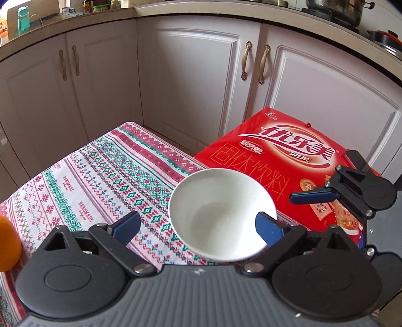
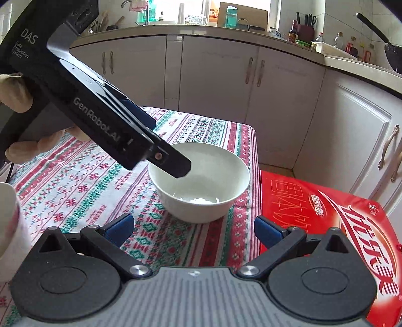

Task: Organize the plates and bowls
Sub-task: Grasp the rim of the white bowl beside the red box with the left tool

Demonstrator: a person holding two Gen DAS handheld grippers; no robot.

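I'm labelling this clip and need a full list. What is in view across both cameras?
white bowl: one, white, upright on the tablecloth near its edge beside the red box.
tablecloth: one, white with red and green patterns, covering the table.
red box: one, red with white lettering, beside the table.
cabinets: several doors, pale, behind the table.
pot: one, metal, on the counter at the back.
left gripper: one, black with blue pads, open around the bowl's near side.
right gripper: one, black with blue pads, open, short of the bowl.
hand: one, holding the left gripper.
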